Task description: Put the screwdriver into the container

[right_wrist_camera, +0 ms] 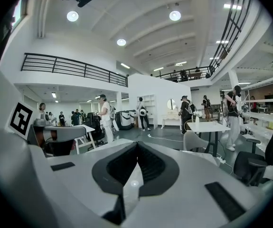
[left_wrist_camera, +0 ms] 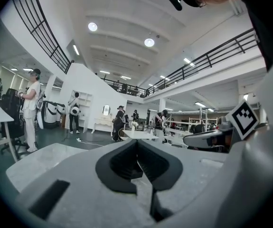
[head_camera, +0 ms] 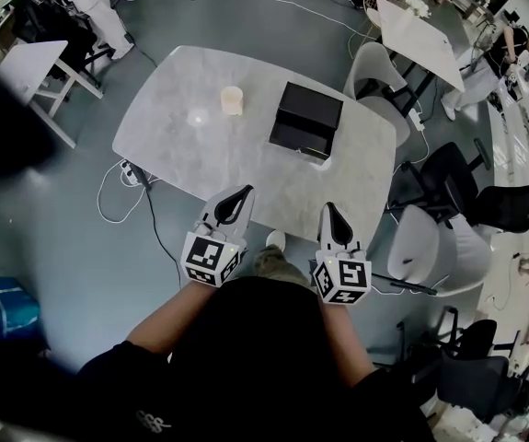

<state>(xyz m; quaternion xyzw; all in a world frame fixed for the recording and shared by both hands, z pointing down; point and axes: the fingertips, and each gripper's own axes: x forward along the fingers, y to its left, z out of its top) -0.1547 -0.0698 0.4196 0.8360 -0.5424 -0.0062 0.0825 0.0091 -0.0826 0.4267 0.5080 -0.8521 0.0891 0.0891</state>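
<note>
In the head view a small beige cup-like container (head_camera: 233,100) stands on the pale marble table (head_camera: 181,155), toward its far side. An open black box (head_camera: 306,119) lies to the right of it. I cannot make out a screwdriver in any view. My left gripper (head_camera: 245,191) is over the table's near edge, jaws shut and empty. My right gripper (head_camera: 329,207) hovers beside it at the same edge, also shut with nothing held. Each gripper view shows its jaws meeting at the tip: left gripper (left_wrist_camera: 137,140), right gripper (right_wrist_camera: 137,143).
White chairs (head_camera: 374,72) and black office chairs (head_camera: 512,205) stand to the table's right. A power strip with cables (head_camera: 131,173) lies on the floor at the left. Other tables (head_camera: 420,35) and people fill the room behind.
</note>
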